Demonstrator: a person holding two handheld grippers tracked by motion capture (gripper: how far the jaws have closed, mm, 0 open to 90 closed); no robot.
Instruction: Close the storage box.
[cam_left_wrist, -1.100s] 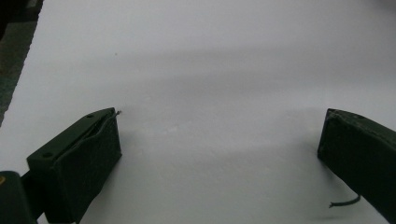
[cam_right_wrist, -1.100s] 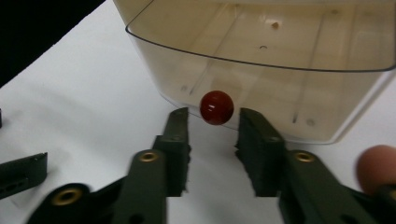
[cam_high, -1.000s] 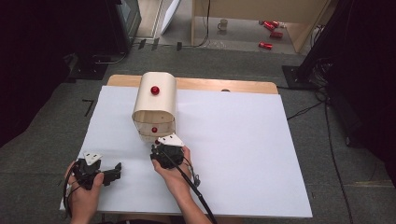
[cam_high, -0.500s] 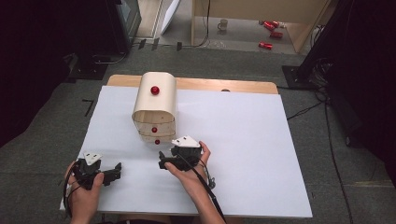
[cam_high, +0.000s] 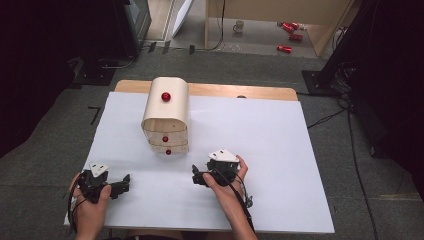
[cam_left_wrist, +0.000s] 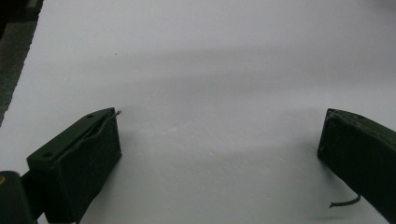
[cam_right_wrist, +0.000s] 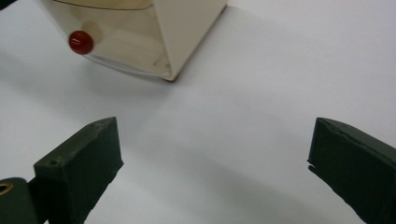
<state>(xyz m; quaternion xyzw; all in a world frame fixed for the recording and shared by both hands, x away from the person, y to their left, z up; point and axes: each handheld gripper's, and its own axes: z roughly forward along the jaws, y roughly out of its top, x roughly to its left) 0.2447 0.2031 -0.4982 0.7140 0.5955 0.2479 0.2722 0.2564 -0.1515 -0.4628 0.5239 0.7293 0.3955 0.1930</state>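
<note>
Right tool, gripped in the person's right hand, lies low over the white sheet covering the table, its jaws pointing level toward the left side of the high view; those jaws have just been opening and now stand wide apart with nothing between them. It sits just in front of and slightly to the right of the small pale wooden drawer cabinet with a rounded top and red ball knobs, not touching it. In the right gripper view the cabinet's lower drawer front with one red knob shows just beyond the spread jaws. Left tool, held in the left hand, rests near the table's front edge, well to the front and left of the cabinet, jaws likewise wide and empty over bare white sheet. Both forearms enter from the near edge.
</note>
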